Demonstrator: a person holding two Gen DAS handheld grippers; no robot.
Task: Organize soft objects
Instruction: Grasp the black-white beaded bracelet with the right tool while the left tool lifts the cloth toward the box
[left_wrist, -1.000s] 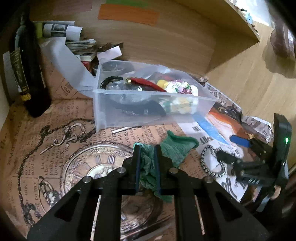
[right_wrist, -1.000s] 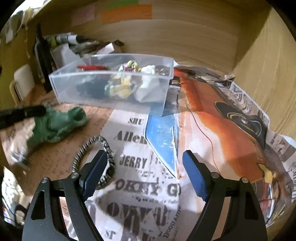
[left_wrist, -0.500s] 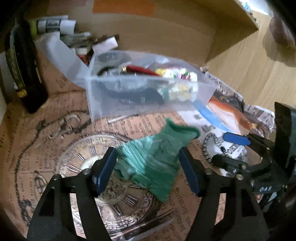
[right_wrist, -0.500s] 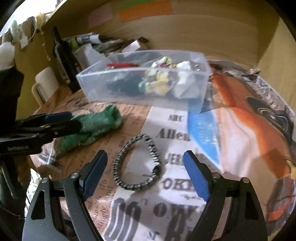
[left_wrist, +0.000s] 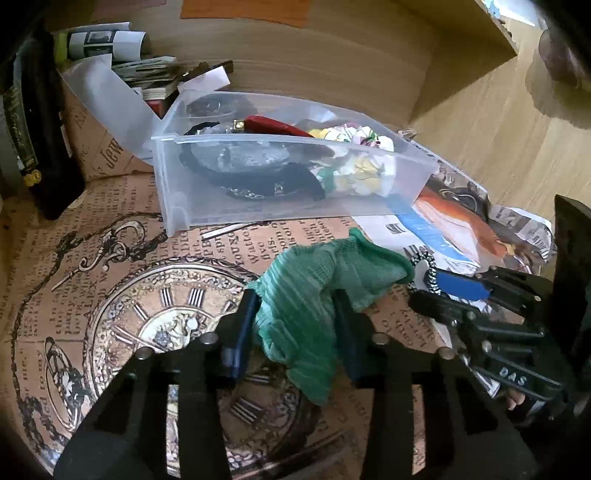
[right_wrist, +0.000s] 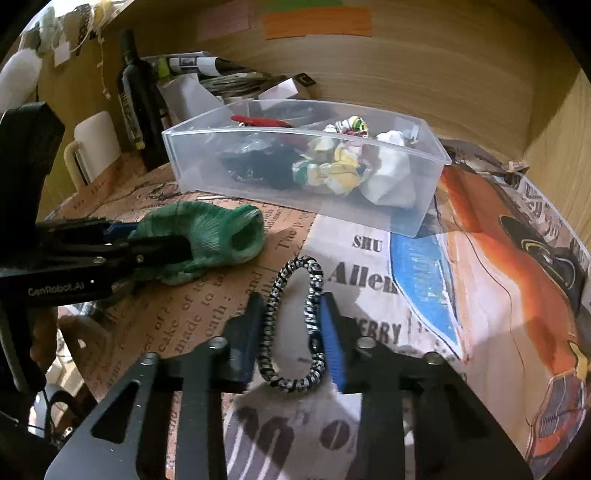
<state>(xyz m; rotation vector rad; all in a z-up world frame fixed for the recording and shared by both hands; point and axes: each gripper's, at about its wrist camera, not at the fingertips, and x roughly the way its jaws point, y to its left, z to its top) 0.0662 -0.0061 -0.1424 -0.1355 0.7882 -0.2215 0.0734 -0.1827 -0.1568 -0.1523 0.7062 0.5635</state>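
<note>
A green knitted sock (left_wrist: 314, 291) lies on the clock-print paper; it also shows in the right wrist view (right_wrist: 207, 236). My left gripper (left_wrist: 295, 325) is closed around its middle, both pads against the fabric. A black-and-white braided hair tie (right_wrist: 291, 325) lies on the newspaper. My right gripper (right_wrist: 290, 332) is closed around it, pads touching its sides. The hair tie also shows in the left wrist view (left_wrist: 428, 269). A clear plastic bin (left_wrist: 258, 206) behind holds black, red and patterned soft items; it also appears in the right wrist view (right_wrist: 424, 210).
A dark bottle (right_wrist: 136, 99) and a stack of papers (right_wrist: 229, 77) stand behind the bin's left side. A wooden wall (right_wrist: 406, 66) runs along the back and right. A white mug (right_wrist: 92, 147) sits at the far left.
My left gripper opened half a second ago and has closed again on the sock. My right gripper moved left over the hair tie and closed on it.
</note>
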